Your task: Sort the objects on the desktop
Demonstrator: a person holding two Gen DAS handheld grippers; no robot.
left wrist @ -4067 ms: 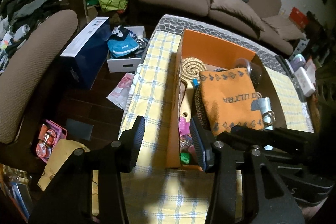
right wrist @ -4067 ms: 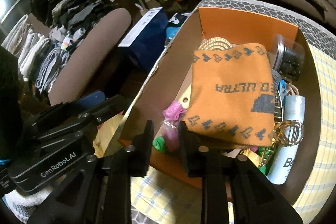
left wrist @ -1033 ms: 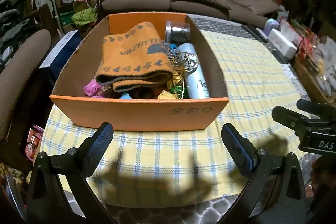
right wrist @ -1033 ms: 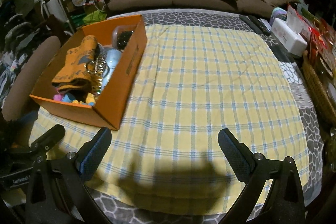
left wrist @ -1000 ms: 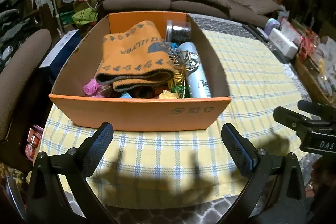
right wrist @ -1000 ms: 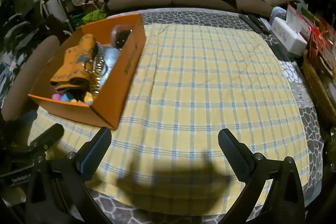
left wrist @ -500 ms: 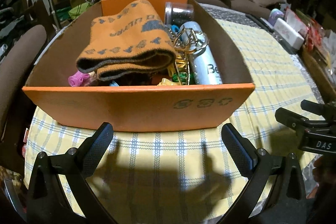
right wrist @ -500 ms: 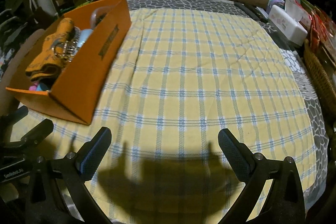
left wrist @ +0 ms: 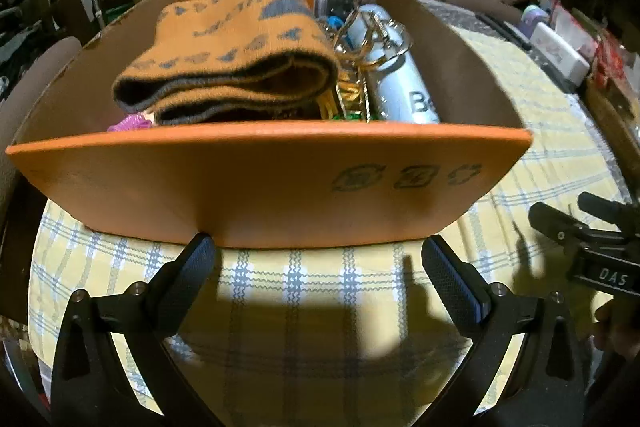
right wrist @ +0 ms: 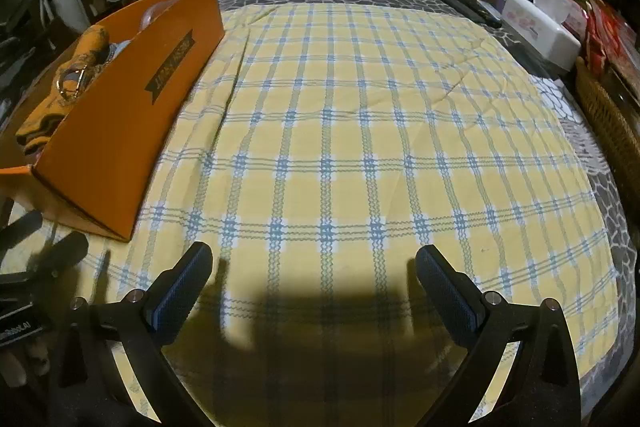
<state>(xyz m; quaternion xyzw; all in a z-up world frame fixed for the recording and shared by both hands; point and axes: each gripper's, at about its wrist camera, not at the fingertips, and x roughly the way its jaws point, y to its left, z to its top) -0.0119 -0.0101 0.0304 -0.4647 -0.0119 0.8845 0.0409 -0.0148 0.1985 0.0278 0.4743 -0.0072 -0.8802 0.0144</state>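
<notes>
Orange box at the left edge of the yellow checked cloth, whose whole right side lies bare. Left gripper, jaws wide open, low before the box's near wall; right gripper, jaws wide open, above bare cloth. Box holds a folded orange scarf and a silver bottle.

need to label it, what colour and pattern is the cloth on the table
Yellow with blue and white checked lines, the cloth; clearest in the right wrist view.

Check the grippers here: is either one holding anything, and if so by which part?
Nothing is held. The left gripper is open just in front of the orange box; the right gripper is open over the checked cloth.
</notes>
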